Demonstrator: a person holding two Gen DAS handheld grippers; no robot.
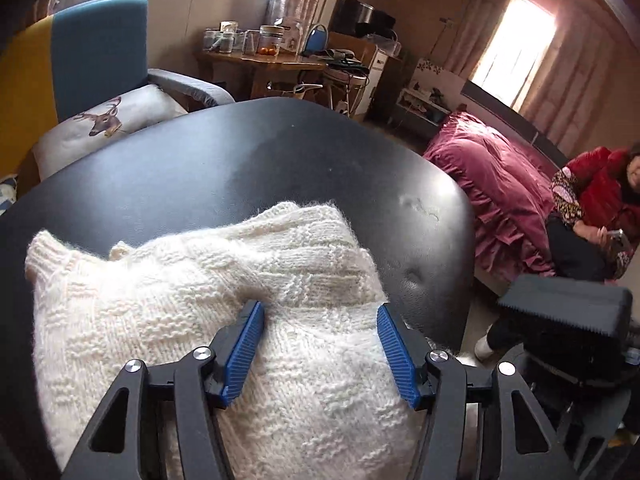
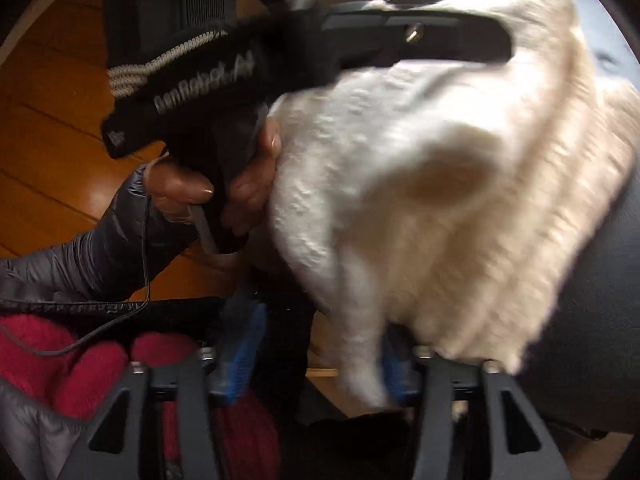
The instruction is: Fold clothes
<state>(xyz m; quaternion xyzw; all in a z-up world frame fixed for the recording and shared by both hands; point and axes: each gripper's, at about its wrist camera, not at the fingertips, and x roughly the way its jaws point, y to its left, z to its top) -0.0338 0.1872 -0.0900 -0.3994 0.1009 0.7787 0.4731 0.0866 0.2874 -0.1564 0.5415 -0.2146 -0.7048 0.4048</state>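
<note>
left claw (image 1: 320, 320) wide open over cream sweater (image 1: 208, 300); right claw (image 2: 320, 340) open, sweater draped.

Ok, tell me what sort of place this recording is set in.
Most likely a lived-in bedroom or bed-sitting room in a home. A bed with a maroon ruffled cover stands by a curtained window, a cluttered wooden table holds jars, and a deer-print cushion lies beside the black table.
</note>
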